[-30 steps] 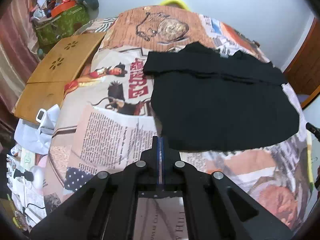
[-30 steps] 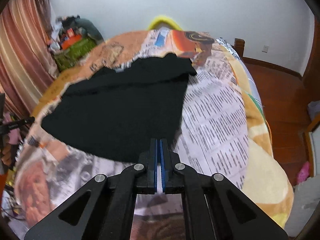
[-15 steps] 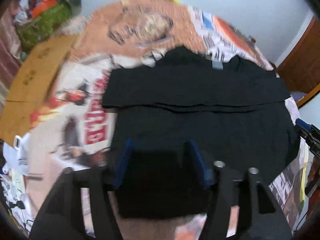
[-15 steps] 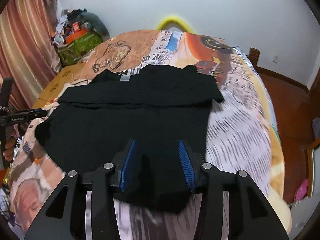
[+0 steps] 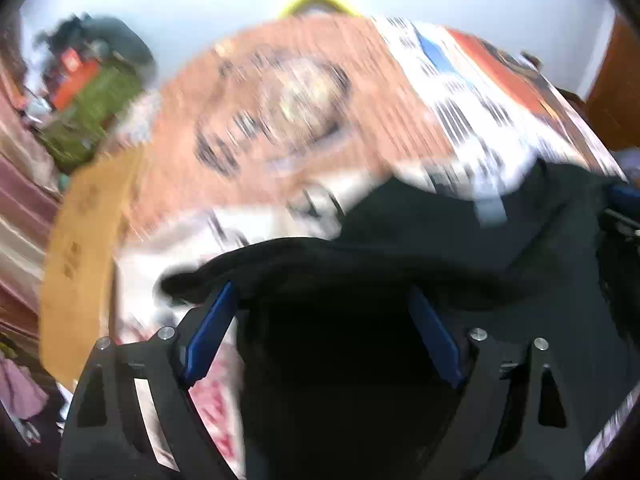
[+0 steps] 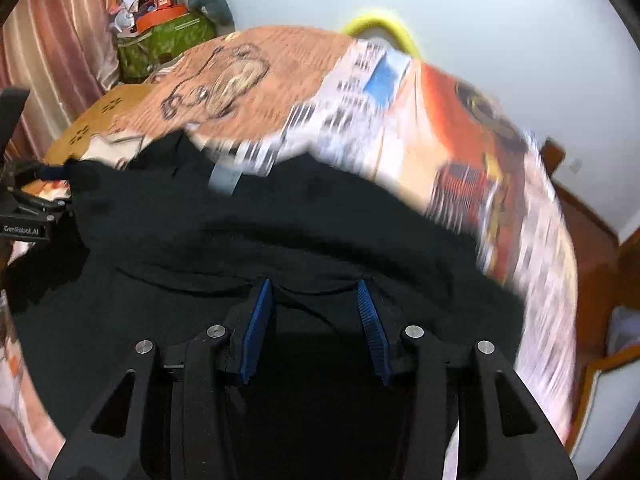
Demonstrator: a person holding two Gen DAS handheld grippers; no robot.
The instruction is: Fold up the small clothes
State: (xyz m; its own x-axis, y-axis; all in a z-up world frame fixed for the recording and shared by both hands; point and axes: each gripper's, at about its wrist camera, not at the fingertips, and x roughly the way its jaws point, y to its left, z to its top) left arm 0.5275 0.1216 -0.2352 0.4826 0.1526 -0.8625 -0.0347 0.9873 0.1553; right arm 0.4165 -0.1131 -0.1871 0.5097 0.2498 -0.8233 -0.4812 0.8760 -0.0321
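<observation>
A black T-shirt lies spread on a bed with a newspaper-print cover; its grey neck label faces the far side. My left gripper is open, its blue pads over the shirt's left sleeve area. My right gripper is open, low over the shirt's folded sleeve line. The left gripper also shows at the left edge of the right wrist view. Both views are motion-blurred.
A wooden board lies on the bed's left side. A green bag with clutter stands at the back left. A yellow hoop sits behind the bed. Wooden furniture is at the right.
Both grippers went from shut to open and moved forward over the shirt, from its near hem to the sleeve line. The shirt itself lies as before.
</observation>
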